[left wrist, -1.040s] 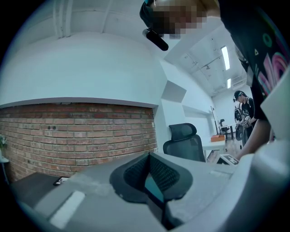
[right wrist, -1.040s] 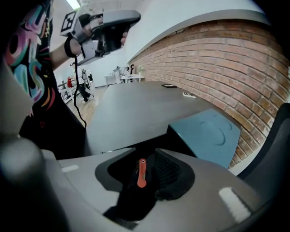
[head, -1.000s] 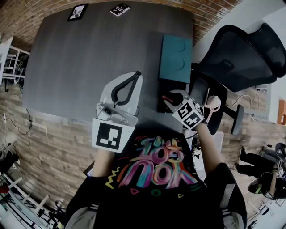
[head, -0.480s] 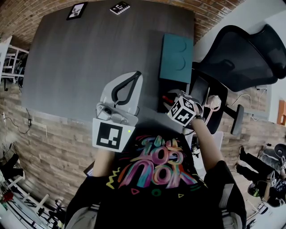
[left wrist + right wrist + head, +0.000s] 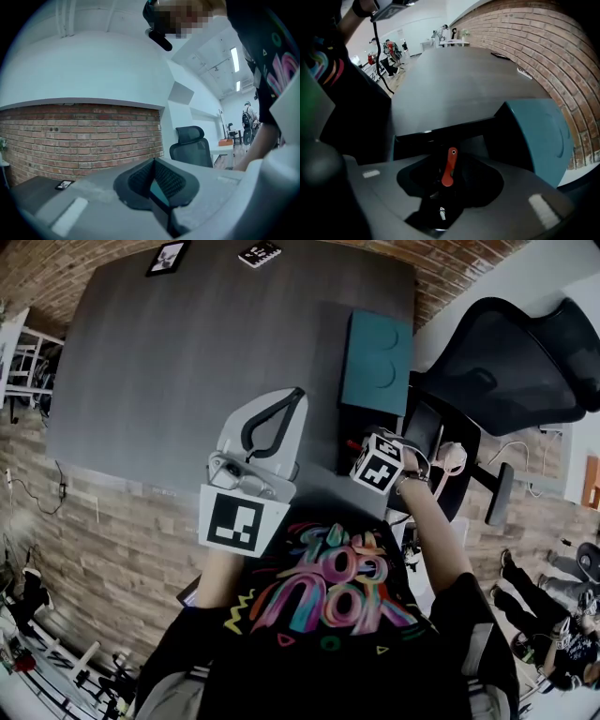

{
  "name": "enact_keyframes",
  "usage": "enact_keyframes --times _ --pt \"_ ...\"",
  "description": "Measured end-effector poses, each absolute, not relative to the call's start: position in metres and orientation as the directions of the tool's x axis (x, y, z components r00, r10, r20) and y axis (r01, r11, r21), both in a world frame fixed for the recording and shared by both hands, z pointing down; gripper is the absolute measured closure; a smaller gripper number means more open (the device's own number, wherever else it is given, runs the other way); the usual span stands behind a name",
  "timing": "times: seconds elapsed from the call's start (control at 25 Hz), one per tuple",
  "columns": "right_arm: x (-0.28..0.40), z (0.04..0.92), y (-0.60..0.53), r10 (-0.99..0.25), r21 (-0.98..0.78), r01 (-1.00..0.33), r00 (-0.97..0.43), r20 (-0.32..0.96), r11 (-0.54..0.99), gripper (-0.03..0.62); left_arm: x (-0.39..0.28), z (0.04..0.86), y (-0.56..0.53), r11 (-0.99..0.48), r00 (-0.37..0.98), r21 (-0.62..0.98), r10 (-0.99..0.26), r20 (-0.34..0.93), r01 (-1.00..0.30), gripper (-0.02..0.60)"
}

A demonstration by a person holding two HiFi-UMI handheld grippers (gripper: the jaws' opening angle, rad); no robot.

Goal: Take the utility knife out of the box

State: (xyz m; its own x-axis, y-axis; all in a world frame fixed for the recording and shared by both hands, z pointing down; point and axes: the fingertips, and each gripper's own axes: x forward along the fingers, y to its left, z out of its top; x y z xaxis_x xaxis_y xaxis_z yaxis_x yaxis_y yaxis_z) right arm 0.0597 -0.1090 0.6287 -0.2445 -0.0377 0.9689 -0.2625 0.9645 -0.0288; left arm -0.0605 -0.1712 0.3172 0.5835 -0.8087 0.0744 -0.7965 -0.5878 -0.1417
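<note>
The counter [image 5: 187, 352] is a broad dark grey slab with a fine wood grain and a rounded far corner. Off its right edge stands a black office chair [image 5: 506, 352] with a curved mesh back. A flat teal lid [image 5: 377, 351], matte, rectangular and pressed with two round dimples, lies near the counter's right edge. It touches the far side of the black box [image 5: 349, 423], which is open and straight-walled with a dark inside.

The left gripper [image 5: 153, 164] is held above the bare counter to the left of the box. Its grey fingers with ribbed black pads are drawn together until the tips meet, and nothing is between them. The right gripper [image 5: 449, 157] reaches down into the box, fingers narrowed. Between them, on the line where the pads meet, stands the utility knife [image 5: 449, 168], a slim red bar with a small hole at its far end. It is inside the box and appears to be pinched, though the shadow there is deep
</note>
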Motion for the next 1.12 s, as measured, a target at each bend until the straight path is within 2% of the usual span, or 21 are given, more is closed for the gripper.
enact_keyframes --times 0.2,0.52,0.56,0.6,0.64,1.12 --pt "0.055 0.627 -0.109 0.005 -0.075 -0.284 -0.24 0.971 0.956 0.439 -0.062 0.317 -0.169 -0.593 0.588 -0.139 -0.805 0.079 -0.793 0.581" --pt "0.055 0.626 -0.108 -0.012 -0.055 -0.265 -0.243 0.97 0.963 0.445 -0.054 0.315 -0.167 -0.61 0.606 -0.14 -0.792 0.073 -0.78 0.581" --pt "0.054 0.626 -0.107 -0.012 -0.053 -0.259 -0.244 0.97 0.964 0.454 -0.053 0.315 -0.166 -0.612 0.609 -0.147 -0.79 0.07 -0.777 0.581" --pt "0.054 0.627 -0.106 -0.013 -0.051 -0.252 -0.244 0.97 0.967 0.52 -0.052 0.314 -0.166 -0.612 0.609 -0.149 -0.79 0.071 -0.776 0.581" --pt "0.054 0.627 -0.106 -0.015 -0.048 -0.249 -0.243 0.97 0.967 0.533 -0.052 0.315 -0.166 -0.612 0.609 -0.147 -0.79 0.073 -0.777 0.581" --pt "0.053 0.625 -0.105 -0.039 -0.028 -0.245 -0.263 0.964 0.969 0.537 -0.05 0.309 -0.169 -0.611 0.608 -0.148 -0.791 0.065 -0.778 0.581"
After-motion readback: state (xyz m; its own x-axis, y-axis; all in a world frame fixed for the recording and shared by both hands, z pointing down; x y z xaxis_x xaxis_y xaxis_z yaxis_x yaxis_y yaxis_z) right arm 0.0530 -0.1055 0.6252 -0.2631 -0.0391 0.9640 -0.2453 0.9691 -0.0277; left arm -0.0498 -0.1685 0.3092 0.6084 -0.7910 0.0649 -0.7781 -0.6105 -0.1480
